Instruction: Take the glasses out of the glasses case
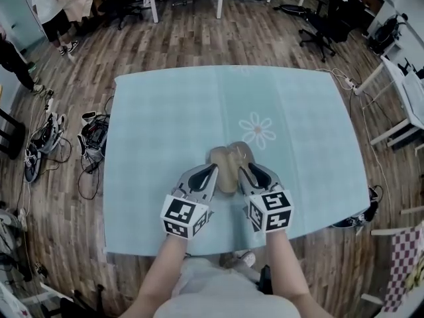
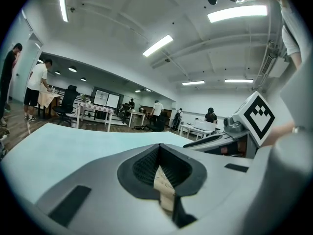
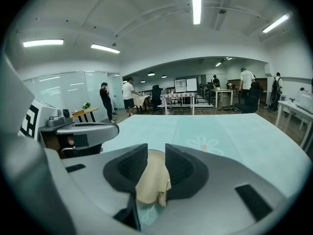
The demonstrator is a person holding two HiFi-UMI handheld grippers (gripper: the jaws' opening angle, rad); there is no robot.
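A tan glasses case [image 1: 229, 165] lies on the light blue tablecloth [image 1: 165, 118] near the table's front edge. No glasses show. My left gripper [image 1: 212, 173] is at the case's left side. In the left gripper view its jaws [image 2: 159, 150] meet at the tips, pinching a strip of the tan case [image 2: 164, 186]. My right gripper [image 1: 247, 171] is at the case's right side. In the right gripper view its jaws [image 3: 156, 154] stand apart with the case [image 3: 152, 182] lying in the gap between the pads. Each gripper shows in the other's view.
A white flower print [image 1: 257, 130] marks the cloth just beyond the case. Cables and gear [image 1: 93, 138] lie on the wooden floor to the left. Office chairs [image 1: 318, 28], desks and several people stand farther back. The table's front edge [image 1: 218, 247] runs just below the grippers.
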